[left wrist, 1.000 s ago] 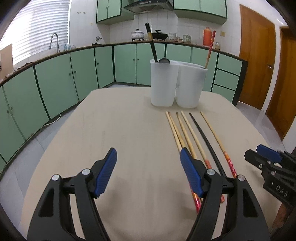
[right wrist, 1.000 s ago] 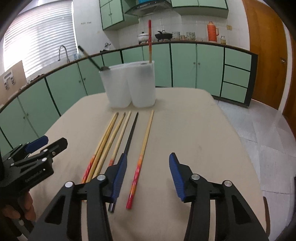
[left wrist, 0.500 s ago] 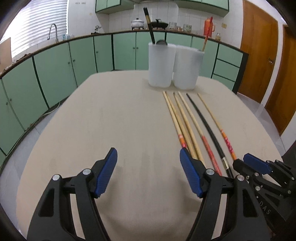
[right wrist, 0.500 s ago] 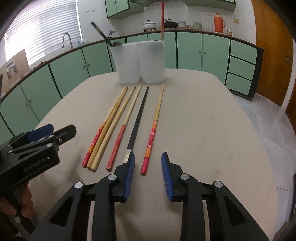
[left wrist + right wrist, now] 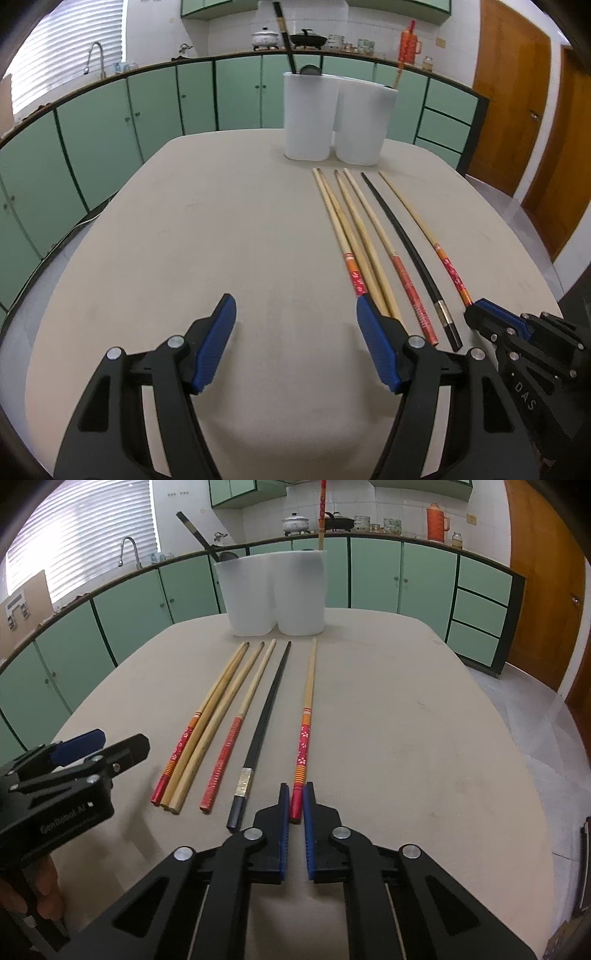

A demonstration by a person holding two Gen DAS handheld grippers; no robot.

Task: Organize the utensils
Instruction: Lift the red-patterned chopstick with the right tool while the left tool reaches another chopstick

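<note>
Several chopsticks lie side by side on the beige table (image 5: 406,738), tips toward two white holders (image 5: 273,594). My right gripper (image 5: 295,794) is shut on the red end of the rightmost chopstick (image 5: 308,686), which still rests on the table. Left of it lies a black chopstick (image 5: 267,709). In the left wrist view that same chopstick (image 5: 417,218) runs into my right gripper (image 5: 474,314). My left gripper (image 5: 294,301) hangs open over bare table, its right finger beside the leftmost chopsticks' ends (image 5: 384,306). The left holder (image 5: 306,114) holds a dark ladle, the right holder (image 5: 364,125) a red chopstick.
Green cabinets (image 5: 110,122) curve round behind the table, with a sink tap (image 5: 92,55) at the left and wooden doors (image 5: 513,92) at the right. A hand (image 5: 40,890) holds the left gripper's handle at the table's near left.
My right gripper's jaws have come together from wide apart onto the rightmost chopstick's red end, sinking a little toward the table. The left gripper stays open in about the same place.
</note>
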